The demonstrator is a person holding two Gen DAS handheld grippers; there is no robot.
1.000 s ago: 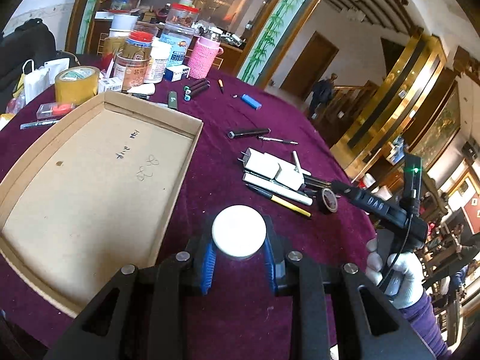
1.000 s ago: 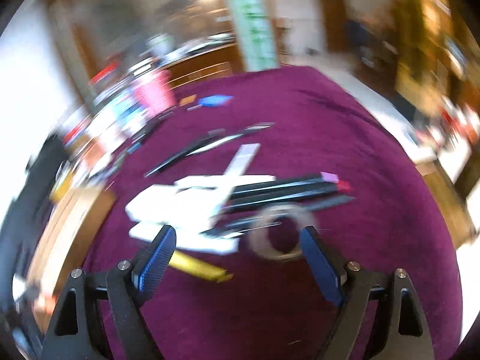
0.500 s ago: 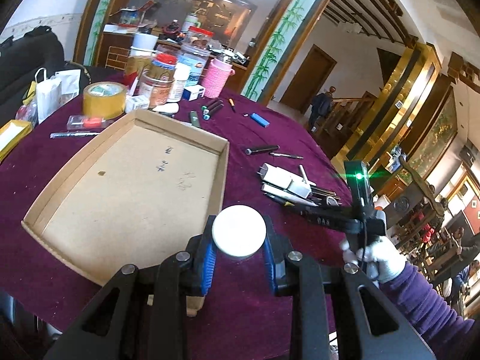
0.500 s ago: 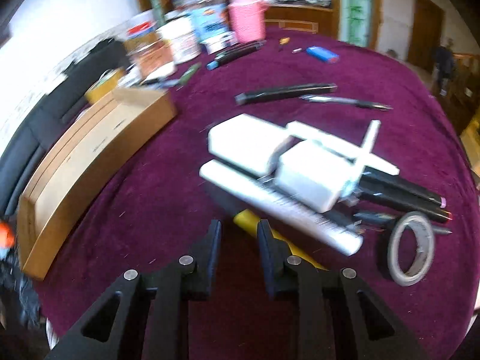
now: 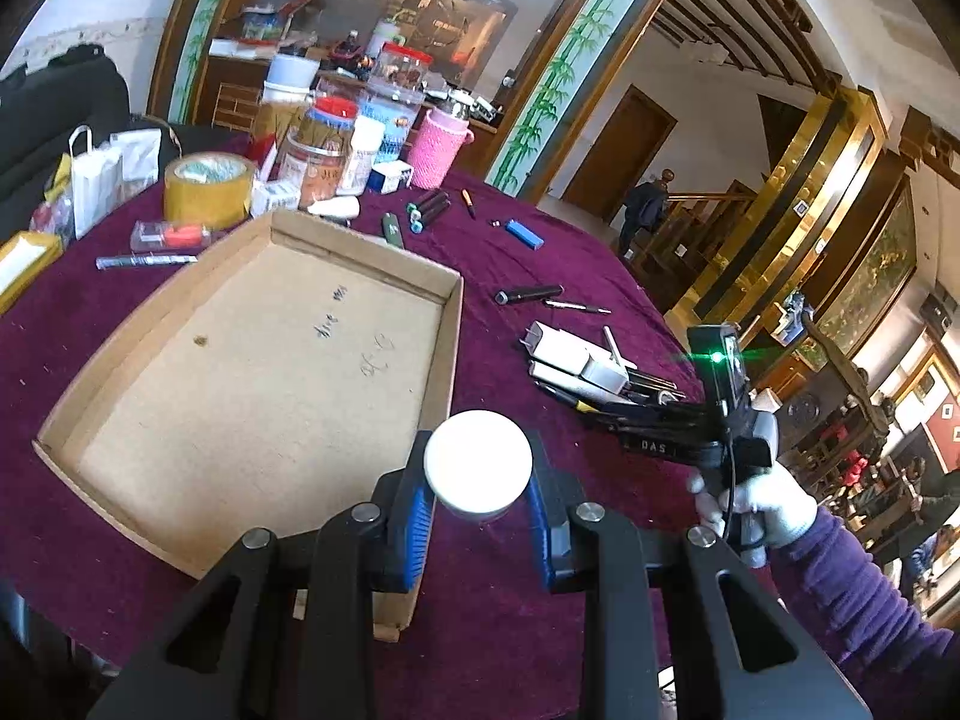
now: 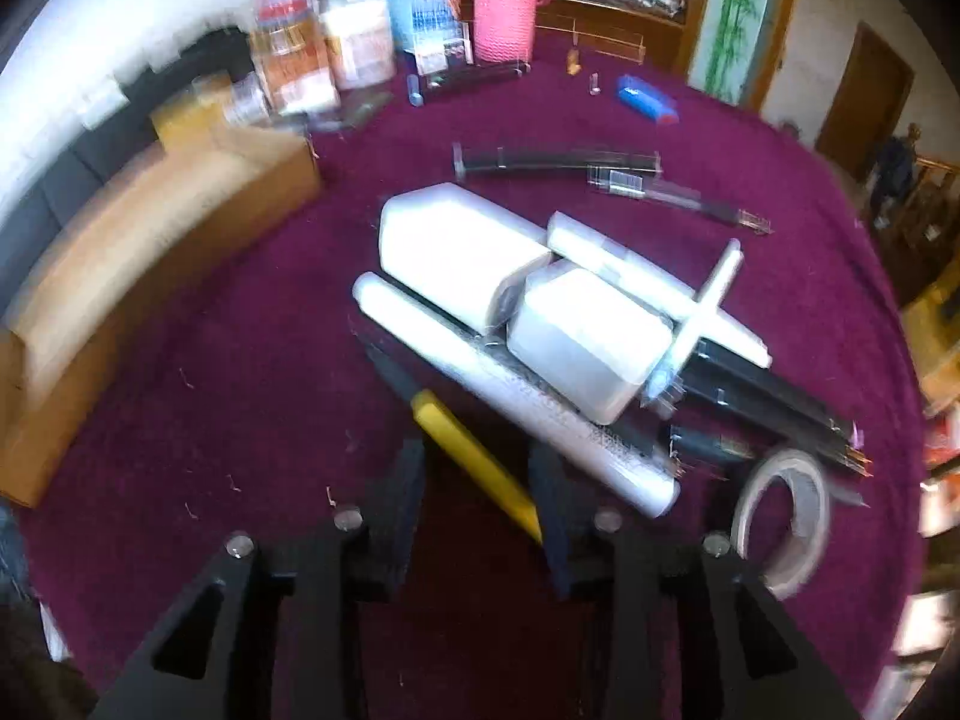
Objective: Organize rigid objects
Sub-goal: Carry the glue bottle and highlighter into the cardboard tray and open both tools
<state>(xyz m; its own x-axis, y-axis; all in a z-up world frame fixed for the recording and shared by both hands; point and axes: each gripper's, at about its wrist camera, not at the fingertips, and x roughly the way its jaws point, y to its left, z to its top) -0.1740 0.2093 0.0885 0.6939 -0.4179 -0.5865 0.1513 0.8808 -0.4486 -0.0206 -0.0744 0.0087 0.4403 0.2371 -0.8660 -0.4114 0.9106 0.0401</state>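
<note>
My left gripper (image 5: 480, 480) is shut on a small jar with a round white lid (image 5: 478, 459), held above the near right corner of the open cardboard tray (image 5: 252, 360). In the right wrist view my right gripper (image 6: 478, 474) points down at a pile of white chargers (image 6: 456, 252), a white marker (image 6: 510, 396) and black pens. Its jaws are opening, and a yellow pen (image 6: 474, 456) runs slantwise through the gap, not pinched. A gloved hand (image 5: 756, 504) holds that gripper to the right of the jar.
A tape roll (image 6: 786, 516) lies right of the pile. Jars, a pink cup (image 5: 441, 147), a brown tape roll (image 5: 207, 189), a blue lighter (image 5: 524, 234) and loose pens crowd the far side of the purple tablecloth (image 5: 528, 588).
The left gripper carried the jar from beside the tray to over its corner. The right gripper swung down over the pile; its wide jaws narrowed, then widened a little around the yellow pen.
</note>
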